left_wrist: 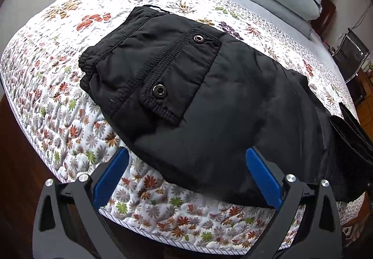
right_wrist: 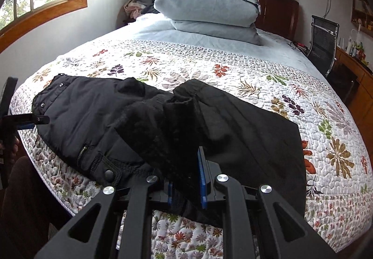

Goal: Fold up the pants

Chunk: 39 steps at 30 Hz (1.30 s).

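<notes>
Black pants [left_wrist: 209,95] lie across the floral quilt [left_wrist: 58,95] near the bed's front edge, waistband to the left, back pocket flap with two snaps up. My left gripper [left_wrist: 186,165] is open, its blue pads either side of the pants' near edge, touching nothing. It also shows at the left edge of the right wrist view [right_wrist: 35,120]. My right gripper [right_wrist: 186,179] is shut on a bunched fold of the pants [right_wrist: 177,123] and holds it lifted above the leg part, which spreads to the right.
A stack of folded pale blue bedding [right_wrist: 207,9] sits at the head of the bed. A black mesh chair [right_wrist: 324,42] and a wooden desk [right_wrist: 354,67] stand to the right. Wooden-framed windows are behind and to the left.
</notes>
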Available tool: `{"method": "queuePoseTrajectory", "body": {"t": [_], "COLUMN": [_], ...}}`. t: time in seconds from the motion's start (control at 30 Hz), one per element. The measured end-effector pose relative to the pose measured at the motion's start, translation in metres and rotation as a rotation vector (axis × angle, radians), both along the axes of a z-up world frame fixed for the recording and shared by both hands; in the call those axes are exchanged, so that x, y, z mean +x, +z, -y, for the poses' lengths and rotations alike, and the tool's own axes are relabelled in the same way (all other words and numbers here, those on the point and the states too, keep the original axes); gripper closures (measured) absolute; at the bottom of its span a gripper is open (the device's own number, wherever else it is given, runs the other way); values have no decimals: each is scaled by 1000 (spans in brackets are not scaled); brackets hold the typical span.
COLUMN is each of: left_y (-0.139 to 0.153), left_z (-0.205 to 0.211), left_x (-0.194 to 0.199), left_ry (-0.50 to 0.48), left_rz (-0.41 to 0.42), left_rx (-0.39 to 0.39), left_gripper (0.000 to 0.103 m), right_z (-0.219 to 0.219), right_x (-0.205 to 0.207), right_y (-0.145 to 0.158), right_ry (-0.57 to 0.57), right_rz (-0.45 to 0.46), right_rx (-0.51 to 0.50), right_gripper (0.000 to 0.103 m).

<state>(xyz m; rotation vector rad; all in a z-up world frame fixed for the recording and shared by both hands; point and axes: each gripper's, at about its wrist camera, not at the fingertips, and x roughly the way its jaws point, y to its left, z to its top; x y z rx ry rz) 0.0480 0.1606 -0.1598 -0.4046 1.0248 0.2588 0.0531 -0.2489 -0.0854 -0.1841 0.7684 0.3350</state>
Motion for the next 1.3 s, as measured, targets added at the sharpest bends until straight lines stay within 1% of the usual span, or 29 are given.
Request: {"method": "queuePoseTrajectory", "body": {"t": [0.17,0.23,0.37,0.47,0.57,0.63,0.67,0.73,0.8,0.9,1.0,1.07,1.13,1.17,1.2,1.27,1.3], "left_y": [-2,-3,-3,-4,-5,-7,-8,-9,-10,-12,-13,-13,-11,-9,-8,-6,-5], "left_z": [2,3,5,6,7,7,8,8,9,10,15,16,16,14,12,9,6], "left_x": [0,1,3,4,7,8,9,11,12,13,13,11,7,5,2,-2,-3], "left_ry": [2,4,3,0,-2,-5,-6,-7,-5,-4,-7,-6,-6,-5,-5,-1,4], "left_rz": [-9,-11,-15,-18,-23,-28,-30,-36,-37,-37,-34,-31,-24,-20,-16,-11,-9], "left_rx": [-4,-6,-8,-8,-12,-14,-14,-16,-20,-27,-24,-22,-24,-22,-19,-17,-17], "left_gripper": [3,3,3,3,3,3,3,3,3,3,3,3,3,3,3,3,3], "right_z": [-12,-18,-24,-27,-31,-33,-34,-38,-41,-42,-39,-37,-30,-23,-11,12,22], "right_x": [-1,-2,-2,-3,-5,-8,-10,-16,-23,-29,-33,-33,-30,-27,-21,-11,-6], "right_y": [-13,-18,-27,-32,-35,-33,-32,-25,-18,-6,8,16,20,21,21,20,19], "right_ry": [12,22,30,38,52,70,78,86,94,101,103,113,126,141,148,123,110], "right_rz": [-3,-2,-4,-7,-8,-16,-17,10,39,78,109,121,108,77,28,-31,-57], "right_rx": [-61,-96,-130,-144,-160,-149,-144,-152,-177,-188,-172,-140,-72,2,113,275,339], "right_gripper": [86,84,83,78,68,46,41,26,20,14,14,14,14,15,15,17,22]}}
